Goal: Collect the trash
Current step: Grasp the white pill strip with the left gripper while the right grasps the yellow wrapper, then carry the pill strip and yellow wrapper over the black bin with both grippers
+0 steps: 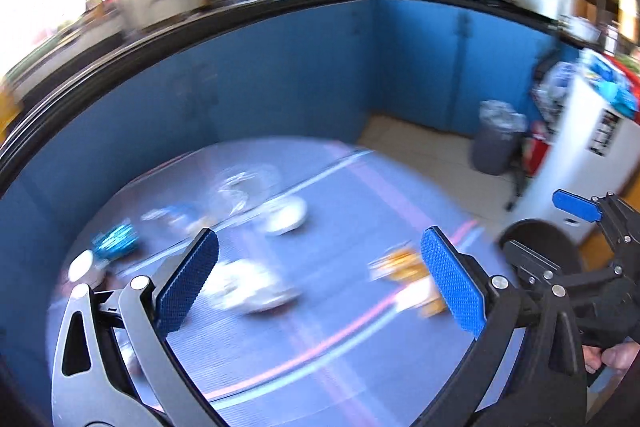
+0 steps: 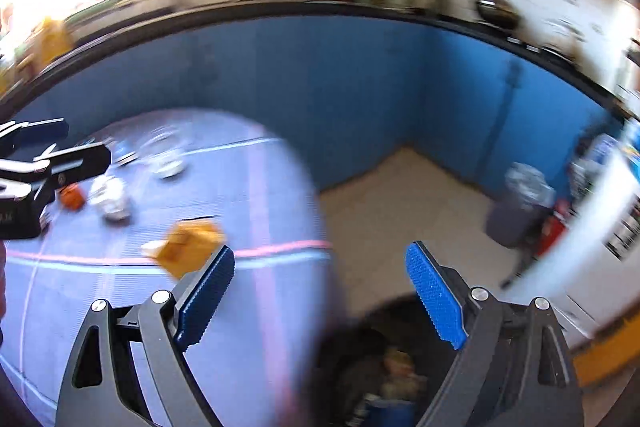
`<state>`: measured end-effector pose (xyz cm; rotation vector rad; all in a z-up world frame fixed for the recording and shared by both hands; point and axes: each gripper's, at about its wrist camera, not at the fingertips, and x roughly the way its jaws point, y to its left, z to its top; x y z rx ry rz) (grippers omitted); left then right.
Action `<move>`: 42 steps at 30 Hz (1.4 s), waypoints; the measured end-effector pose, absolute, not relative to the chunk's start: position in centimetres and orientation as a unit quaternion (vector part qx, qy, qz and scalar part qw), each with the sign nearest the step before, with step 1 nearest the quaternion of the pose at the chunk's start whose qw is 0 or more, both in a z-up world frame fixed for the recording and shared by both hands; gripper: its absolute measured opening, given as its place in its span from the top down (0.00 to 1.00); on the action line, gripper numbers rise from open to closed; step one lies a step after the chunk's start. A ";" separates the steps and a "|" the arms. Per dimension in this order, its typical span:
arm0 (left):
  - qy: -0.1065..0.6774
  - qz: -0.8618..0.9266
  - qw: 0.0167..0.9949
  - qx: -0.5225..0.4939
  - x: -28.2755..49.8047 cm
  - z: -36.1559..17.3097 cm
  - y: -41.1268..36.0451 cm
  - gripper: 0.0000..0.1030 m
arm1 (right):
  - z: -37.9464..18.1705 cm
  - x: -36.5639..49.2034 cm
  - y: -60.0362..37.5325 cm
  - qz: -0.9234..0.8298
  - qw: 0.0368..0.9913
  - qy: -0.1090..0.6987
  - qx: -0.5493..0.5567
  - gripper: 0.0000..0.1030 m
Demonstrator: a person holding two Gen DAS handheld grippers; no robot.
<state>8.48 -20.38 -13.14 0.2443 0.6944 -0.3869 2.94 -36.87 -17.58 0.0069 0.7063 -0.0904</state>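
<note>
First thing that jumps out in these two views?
The round lilac table with pink and white stripes, strewn with trash: an orange wrapper near its right edge, a crumpled white wad mid-table. Below that edge, beside the table, stands a dark bin holding scraps.

Left wrist view: sits behind left gripper, faces forward and down over round blue table, close above it; blue partition wall ahead.

Right wrist view: sits behind right gripper, same downward tilt, straddles table edge, black bin directly below.

Shared: table, orange wrapper, partition corner, grey bin ahead right. Each view catches other gripper at its edge. Both blurred.
</note>
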 end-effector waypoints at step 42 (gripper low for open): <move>0.417 -0.090 0.904 0.015 10.6 -19.9 -1.5 0.74 | -19.6 9.0 -26.0 0.026 0.910 0.412 -0.041 0.97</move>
